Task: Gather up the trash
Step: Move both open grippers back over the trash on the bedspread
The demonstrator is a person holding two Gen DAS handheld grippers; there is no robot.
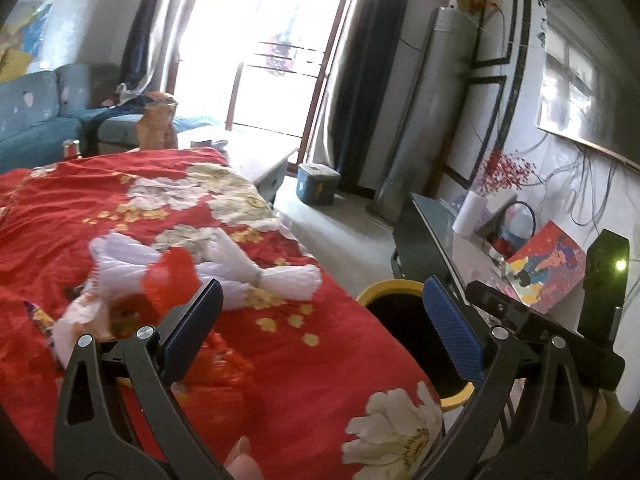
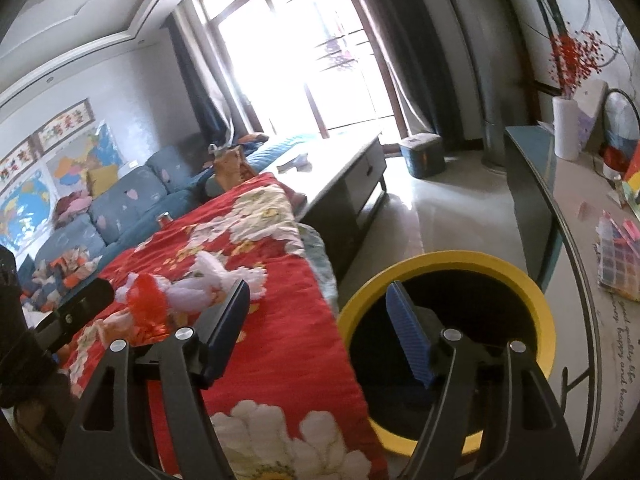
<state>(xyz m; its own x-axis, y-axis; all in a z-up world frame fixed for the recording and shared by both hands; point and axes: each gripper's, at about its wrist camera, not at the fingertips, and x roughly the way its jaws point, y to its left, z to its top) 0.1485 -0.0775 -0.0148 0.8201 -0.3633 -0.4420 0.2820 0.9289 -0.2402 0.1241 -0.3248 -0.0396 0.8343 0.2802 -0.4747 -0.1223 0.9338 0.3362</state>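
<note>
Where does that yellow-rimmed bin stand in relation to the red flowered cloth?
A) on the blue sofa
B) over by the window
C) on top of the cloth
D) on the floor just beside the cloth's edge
D: the yellow-rimmed bin stands on the floor right against the edge of the red flowered cloth, with its dark opening facing up and the window far behind it.

Home living room: blue sofa (image 2: 120,208), curtained window (image 2: 304,52), wall maps (image 2: 60,176).

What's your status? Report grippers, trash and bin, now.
Left gripper open, empty. Right gripper open, empty, over yellow-rimmed bin. Trash pile on red floral cloth. Nothing in the way.
</note>
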